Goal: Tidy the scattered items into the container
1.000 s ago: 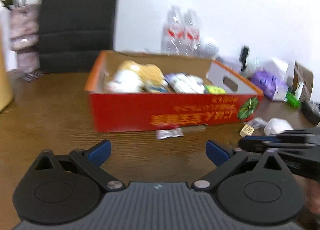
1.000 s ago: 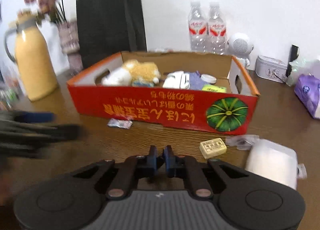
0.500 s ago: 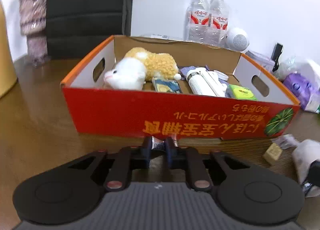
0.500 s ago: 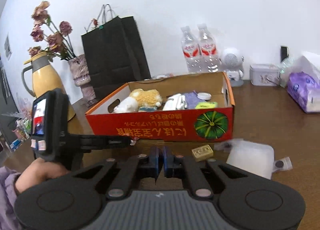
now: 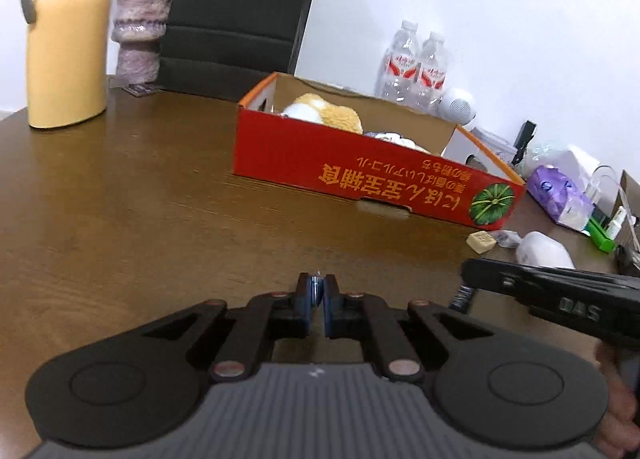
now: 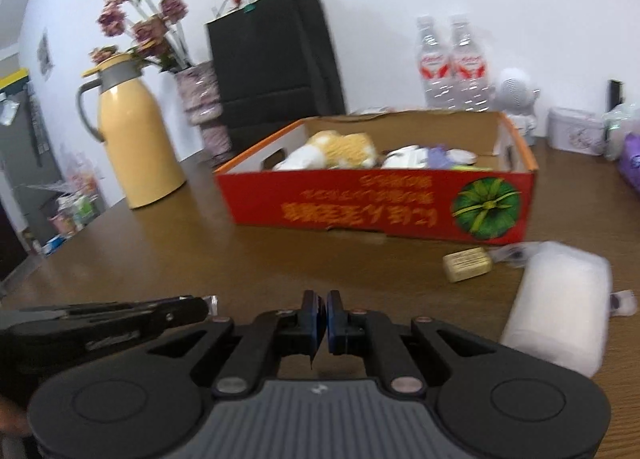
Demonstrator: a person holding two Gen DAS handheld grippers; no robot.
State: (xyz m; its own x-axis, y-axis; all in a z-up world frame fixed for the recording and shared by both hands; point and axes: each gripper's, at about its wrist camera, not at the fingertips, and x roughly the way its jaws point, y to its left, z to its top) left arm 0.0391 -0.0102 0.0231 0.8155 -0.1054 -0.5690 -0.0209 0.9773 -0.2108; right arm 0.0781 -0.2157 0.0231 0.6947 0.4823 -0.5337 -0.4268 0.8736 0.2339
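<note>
The red cardboard box (image 5: 360, 175) (image 6: 376, 203) stands on the brown table, holding a plush toy (image 5: 332, 115) and several small items. My left gripper (image 5: 317, 295) is shut on a small silvery wrapped packet (image 5: 317, 284), held above the table well short of the box. My right gripper (image 6: 322, 313) is shut with nothing seen in it, near the table's front. A tan wrapped square (image 6: 467, 264) (image 5: 482, 241), a white soft pack (image 6: 558, 305) (image 5: 544, 255) and a small clear wrapper (image 6: 514, 253) lie on the table right of the box's front corner.
A yellow thermos jug (image 5: 66, 39) (image 6: 134, 139), a vase of dried flowers (image 6: 198, 99) and a black bag (image 6: 272, 59) stand at back left. Two water bottles (image 5: 416, 67), a white speaker (image 6: 516, 95), a tin (image 6: 576, 131) and a purple tissue pack (image 5: 560, 195) crowd the back right.
My left gripper shut on the small packet in front of the box and drew back from it, lifting the packet away. My right gripper stayed shut and dropped lower.
</note>
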